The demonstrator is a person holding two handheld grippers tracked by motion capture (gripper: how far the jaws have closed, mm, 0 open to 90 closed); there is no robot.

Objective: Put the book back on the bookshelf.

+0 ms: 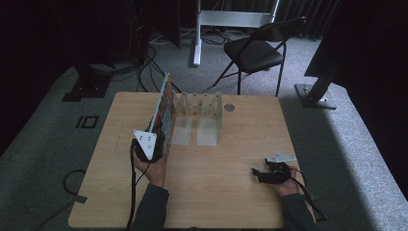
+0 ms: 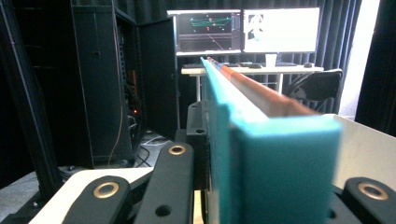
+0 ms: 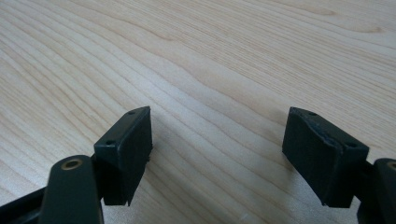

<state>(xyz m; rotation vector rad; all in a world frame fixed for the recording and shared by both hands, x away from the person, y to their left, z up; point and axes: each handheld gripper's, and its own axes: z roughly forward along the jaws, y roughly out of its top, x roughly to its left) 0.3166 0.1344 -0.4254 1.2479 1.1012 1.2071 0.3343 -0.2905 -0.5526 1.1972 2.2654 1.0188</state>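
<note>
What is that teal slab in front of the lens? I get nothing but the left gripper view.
Observer: A thin book, held on edge by the left gripper. The high view shows its colourful cover and the near end clamped in the jaws.
Operator: Where does its far end lie?
Observer: Beside a clear acrylic rack with upright dividers, at the rack's left side. Whether they touch I cannot tell.
Operator: And the other hand?
Observer: The right gripper is low over bare wooden table near the right edge, jaws wide apart with nothing between them.
</note>
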